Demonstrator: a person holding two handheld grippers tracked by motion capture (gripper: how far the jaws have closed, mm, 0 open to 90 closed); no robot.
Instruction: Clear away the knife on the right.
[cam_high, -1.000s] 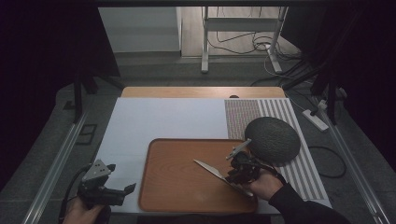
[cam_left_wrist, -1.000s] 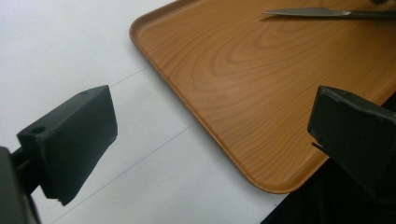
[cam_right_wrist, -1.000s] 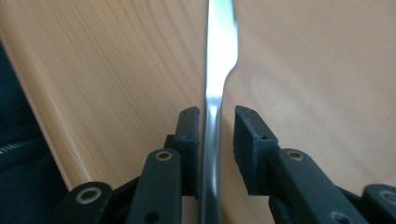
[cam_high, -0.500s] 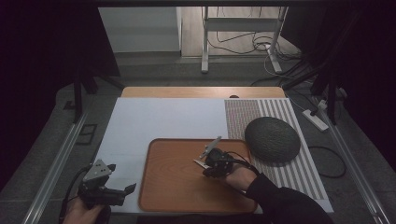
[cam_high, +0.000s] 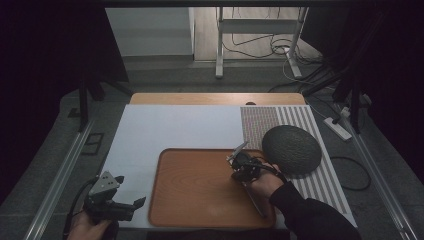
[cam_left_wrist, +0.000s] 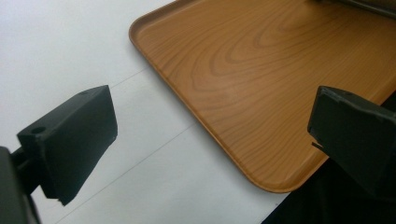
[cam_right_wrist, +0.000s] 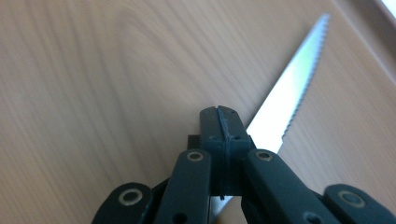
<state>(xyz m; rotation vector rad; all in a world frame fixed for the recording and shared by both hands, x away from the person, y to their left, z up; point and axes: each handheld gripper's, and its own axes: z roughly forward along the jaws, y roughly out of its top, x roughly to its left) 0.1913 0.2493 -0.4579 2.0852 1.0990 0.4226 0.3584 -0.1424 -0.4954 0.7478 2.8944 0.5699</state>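
Black hand-held gripper, screwed linkages; dark sleeve.

Knife handle hidden behind claw

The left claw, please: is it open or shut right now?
Open. In the left gripper view the left claw has its two black jaws far apart, with white table and wooden tray between them, gripping nothing.

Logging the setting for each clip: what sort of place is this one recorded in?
Probably a lab or studio recording station, not a home kitchen. The table sits in a dark framed enclosure, loose cables trail over the bare floor behind, and a power strip lies beside it. Only a wooden tray and a serrated knife suggest dining.
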